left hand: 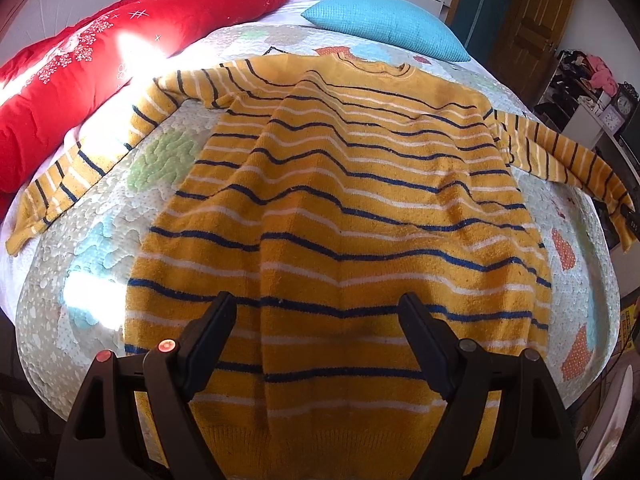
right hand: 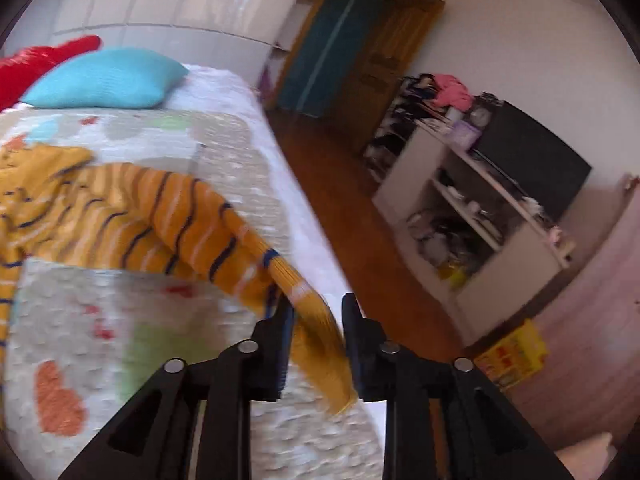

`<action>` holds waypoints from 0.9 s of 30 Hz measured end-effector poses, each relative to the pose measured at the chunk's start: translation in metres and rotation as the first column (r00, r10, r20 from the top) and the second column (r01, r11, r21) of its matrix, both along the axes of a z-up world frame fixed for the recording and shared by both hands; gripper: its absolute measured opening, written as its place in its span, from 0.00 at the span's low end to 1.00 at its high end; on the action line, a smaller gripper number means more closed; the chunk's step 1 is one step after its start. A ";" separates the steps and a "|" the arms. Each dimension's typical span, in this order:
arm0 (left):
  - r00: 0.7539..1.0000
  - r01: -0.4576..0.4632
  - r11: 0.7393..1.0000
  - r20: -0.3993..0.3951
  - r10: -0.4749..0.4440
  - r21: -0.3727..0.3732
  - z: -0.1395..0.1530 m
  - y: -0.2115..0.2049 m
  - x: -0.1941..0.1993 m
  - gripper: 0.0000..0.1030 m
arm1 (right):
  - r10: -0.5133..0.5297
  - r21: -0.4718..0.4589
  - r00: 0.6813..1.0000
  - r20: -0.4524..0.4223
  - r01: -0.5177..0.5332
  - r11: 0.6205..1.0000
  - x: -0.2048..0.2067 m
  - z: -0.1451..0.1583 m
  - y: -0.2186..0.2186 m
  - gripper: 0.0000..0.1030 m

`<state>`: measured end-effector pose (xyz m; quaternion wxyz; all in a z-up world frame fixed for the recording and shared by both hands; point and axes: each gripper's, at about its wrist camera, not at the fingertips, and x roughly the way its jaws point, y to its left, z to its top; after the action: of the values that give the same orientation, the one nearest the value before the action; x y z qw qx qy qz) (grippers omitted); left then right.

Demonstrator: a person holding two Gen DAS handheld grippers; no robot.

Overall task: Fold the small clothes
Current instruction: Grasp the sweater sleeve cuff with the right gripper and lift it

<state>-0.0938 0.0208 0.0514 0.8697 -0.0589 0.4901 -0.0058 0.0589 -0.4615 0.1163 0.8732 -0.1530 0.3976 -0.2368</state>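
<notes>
sweater [left hand: 340, 208] flat, collar away, hem near | L gripper [left hand: 316, 312] jaws apart, empty | R gripper [right hand: 316, 316] around cuff [right hand: 316, 320], contact unclear

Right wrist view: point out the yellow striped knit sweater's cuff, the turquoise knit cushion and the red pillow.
Yellow striped knit sweater's cuff [right hand: 316, 340]: right wrist view, ribbed end between the jaws.
Turquoise knit cushion [right hand: 106, 78]: right wrist view, its middle.
Red pillow [right hand: 32, 64]: right wrist view, visible end.

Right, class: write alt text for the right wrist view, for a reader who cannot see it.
The right hand-held gripper has the ribbed cuff of a mustard striped sweater's sleeve between its part-open fingers, at the edge of a bed with a patterned quilt. A turquoise pillow lies behind.
</notes>
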 end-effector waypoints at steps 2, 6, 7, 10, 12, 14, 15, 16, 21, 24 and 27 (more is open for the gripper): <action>1.000 0.009 1.000 0.001 -0.009 0.006 0.000 -0.002 -0.001 0.80 | -0.025 0.093 0.999 0.034 0.021 0.995 -0.002 0.012 -0.023 0.45; 1.000 0.010 1.000 -0.006 -0.010 0.012 -0.001 -0.001 -0.001 0.80 | -0.021 0.365 0.990 0.137 -0.031 0.930 -0.030 0.027 -0.049 0.66; 1.000 0.009 1.000 -0.009 -0.009 0.007 -0.002 -0.001 0.001 0.80 | -0.007 0.445 0.990 0.140 -0.056 0.894 -0.035 0.023 -0.052 0.66; 1.000 0.018 1.000 -0.021 -0.018 0.003 -0.005 -0.005 0.004 0.80 | 0.017 0.630 0.991 0.129 -0.095 0.771 -0.043 0.003 -0.057 0.66; 0.999 0.032 0.999 -0.026 -0.031 0.007 -0.006 -0.010 0.004 0.80 | 0.000 0.662 0.994 0.111 -0.074 0.746 -0.037 -0.017 -0.060 0.66; 0.999 0.046 0.999 -0.028 -0.045 0.019 -0.007 -0.015 0.004 0.80 | -0.016 0.656 0.996 0.088 -0.046 0.753 -0.029 -0.031 -0.057 0.60; 0.998 0.052 0.998 -0.027 -0.051 0.028 -0.006 -0.017 0.003 0.80 | -0.013 0.667 0.996 0.083 -0.045 0.744 -0.023 -0.036 -0.057 0.49; 0.998 0.056 0.998 -0.028 -0.055 0.036 -0.006 -0.018 0.003 0.80 | -0.009 0.686 0.997 0.075 -0.046 0.727 -0.011 -0.044 -0.059 0.44; 0.998 0.041 0.998 -0.040 -0.039 0.043 -0.006 -0.014 0.008 0.80 | -0.021 0.737 0.999 0.024 -0.004 0.676 0.065 -0.056 -0.084 0.40; 0.999 0.023 0.998 -0.044 -0.021 0.051 -0.008 -0.012 0.011 0.80 | -0.055 0.686 0.998 -0.037 0.066 0.724 0.116 -0.059 -0.102 0.40; 0.998 0.021 0.998 -0.057 -0.018 0.056 -0.010 -0.011 0.011 0.80 | -0.125 0.596 0.991 -0.038 0.123 0.793 0.145 -0.049 -0.117 0.44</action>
<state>-0.0825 0.0096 0.0409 0.8567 -0.0298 0.5149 0.0012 0.2038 -0.5782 0.0671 0.8602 0.1564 0.4595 -0.1566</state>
